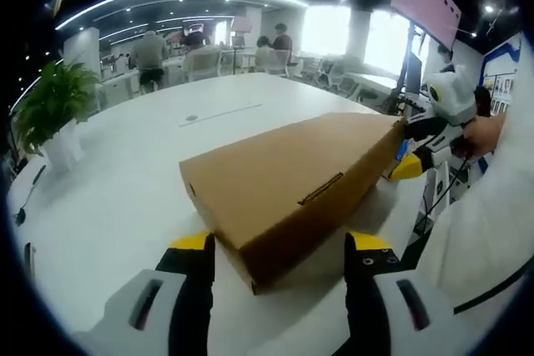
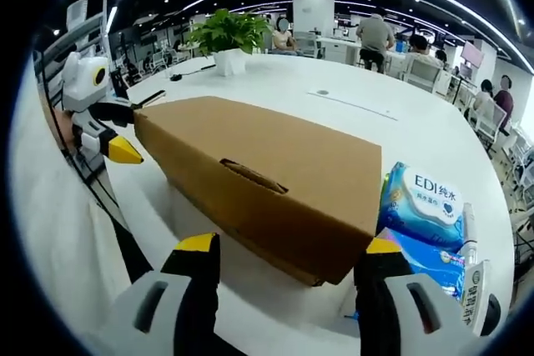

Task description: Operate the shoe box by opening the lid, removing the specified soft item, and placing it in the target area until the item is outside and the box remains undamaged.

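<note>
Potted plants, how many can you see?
1. The potted plant stands at the table's far end beyond the cardboard box in the right gripper view; it's at the left gripper view's left edge.

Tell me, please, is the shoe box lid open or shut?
Shut: the shoe box lid lies flat, its front flap down over the side.

Wipes pack (image 2: 421, 199): "EDI", Chinese characters.

left gripper view, right gripper view: opposite ends, close, facing | shared: box (image 1: 292, 189) (image 2: 267, 181)
</note>
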A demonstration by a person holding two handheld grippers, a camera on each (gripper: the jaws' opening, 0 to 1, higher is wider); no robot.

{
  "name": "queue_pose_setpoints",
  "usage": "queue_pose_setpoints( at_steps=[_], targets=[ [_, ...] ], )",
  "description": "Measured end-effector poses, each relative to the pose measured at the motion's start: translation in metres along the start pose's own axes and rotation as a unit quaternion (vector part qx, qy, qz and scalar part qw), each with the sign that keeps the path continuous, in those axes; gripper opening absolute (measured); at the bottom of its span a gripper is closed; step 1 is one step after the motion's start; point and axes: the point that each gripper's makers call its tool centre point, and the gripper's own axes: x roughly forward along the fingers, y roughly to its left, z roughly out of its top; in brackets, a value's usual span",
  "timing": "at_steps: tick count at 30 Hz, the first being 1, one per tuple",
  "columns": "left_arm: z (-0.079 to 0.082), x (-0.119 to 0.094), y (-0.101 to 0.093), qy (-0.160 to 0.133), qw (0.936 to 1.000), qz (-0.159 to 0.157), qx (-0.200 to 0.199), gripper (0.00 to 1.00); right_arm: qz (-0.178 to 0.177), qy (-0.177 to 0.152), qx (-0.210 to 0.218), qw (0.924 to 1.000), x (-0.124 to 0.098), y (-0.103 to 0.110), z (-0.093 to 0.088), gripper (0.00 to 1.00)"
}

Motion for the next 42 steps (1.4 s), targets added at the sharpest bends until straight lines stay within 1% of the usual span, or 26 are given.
queue_pose_setpoints(
  at_steps=[4,10,12,15,17,21,24,26,27,29,30,31,32,33,34,35,36,37,39,40,41,42],
  targets=[
    [-0.002,0.000,0.001,-0.003,1.0000,0.004,-0.002,0.64,0.003,0.001,0.005,1.0000,0.001,0.002,-0.003,0.67],
    [-0.005,0.003,0.000,0.000,1.0000,0.005,-0.004,0.65,0.005,0.003,0.018,0.9998,0.003,0.002,-0.005,0.67],
    [-0.005,0.003,0.000,0.000,1.0000,0.005,-0.005,0.65,0.003,0.000,0.028,0.9996,0.003,0.001,-0.004,0.66],
    [-0.006,0.005,0.001,0.002,0.9999,0.005,-0.013,0.65,0.004,0.007,0.046,0.9989,0.006,0.000,-0.003,0.66],
    [-0.007,0.006,0.002,0.004,0.9999,0.005,-0.015,0.64,0.003,0.006,0.039,0.9992,0.007,-0.001,-0.003,0.67],
    [-0.008,0.005,0.006,0.004,0.9998,0.006,-0.018,0.61,0.009,0.018,0.029,0.9994,0.009,0.002,-0.007,0.69],
    [-0.009,0.004,0.007,-0.001,0.9999,0.009,-0.005,0.59,0.007,0.017,0.030,0.9994,0.010,0.002,-0.010,0.68],
    [-0.014,0.006,0.005,0.006,1.0000,0.007,-0.002,0.59,-0.005,0.018,0.034,0.9993,0.011,0.000,-0.011,0.64],
    [-0.015,0.007,0.005,0.006,0.9999,0.008,-0.002,0.60,-0.013,0.017,0.027,0.9994,0.010,-0.001,-0.010,0.64],
    [-0.015,0.006,0.004,0.004,0.9999,0.009,-0.007,0.61,-0.013,0.011,0.023,0.9996,0.010,0.001,-0.009,0.68],
    [-0.016,0.006,0.003,0.006,0.9999,0.008,-0.012,0.62,-0.024,0.014,0.016,0.9995,0.009,-0.001,-0.010,0.72],
    [-0.017,0.006,0.002,0.006,0.9998,0.006,-0.016,0.64,-0.060,0.019,0.008,0.9980,0.004,-0.011,-0.010,0.76],
    [-0.015,0.005,0.000,0.007,0.9997,0.003,-0.022,0.67,-0.076,-0.007,-0.015,0.9970,-0.001,-0.016,0.001,0.79],
    [-0.015,0.004,0.000,0.007,0.9997,0.003,-0.024,0.70,-0.075,-0.017,-0.017,0.9969,-0.003,-0.016,0.005,0.81],
    [-0.013,0.002,0.000,0.001,0.9994,0.001,-0.034,0.73,-0.067,-0.016,-0.004,0.9976,-0.005,-0.012,0.006,0.84],
    [-0.011,0.001,0.000,-0.004,0.9990,-0.001,-0.043,0.75,-0.058,-0.015,0.009,0.9982,-0.008,-0.008,0.006,0.85],
    [-0.009,-0.002,0.001,-0.008,0.9985,-0.001,-0.055,0.75,-0.041,-0.015,0.027,0.9987,-0.008,-0.001,0.005,0.86],
    [-0.009,-0.003,0.002,-0.010,0.9979,-0.001,-0.064,0.76,-0.037,-0.014,0.029,0.9988,-0.009,0.000,0.004,0.87],
    [-0.008,-0.007,0.001,-0.016,0.9947,-0.010,-0.101,0.79,-0.033,-0.015,0.037,0.9986,-0.010,0.001,0.000,0.89],
    [-0.006,-0.009,0.001,-0.021,0.9934,-0.012,-0.113,0.80,-0.028,-0.016,0.047,0.9984,-0.010,0.003,-0.001,0.89],
    [-0.005,-0.012,0.004,-0.025,0.9917,-0.004,-0.126,0.82,-0.028,-0.012,0.066,0.9974,-0.012,0.003,-0.004,0.88],
    [0.001,-0.015,0.005,-0.044,0.9880,0.003,-0.148,0.86,-0.052,-0.019,0.079,0.9953,-0.018,-0.003,-0.001,0.85]
  ],
)
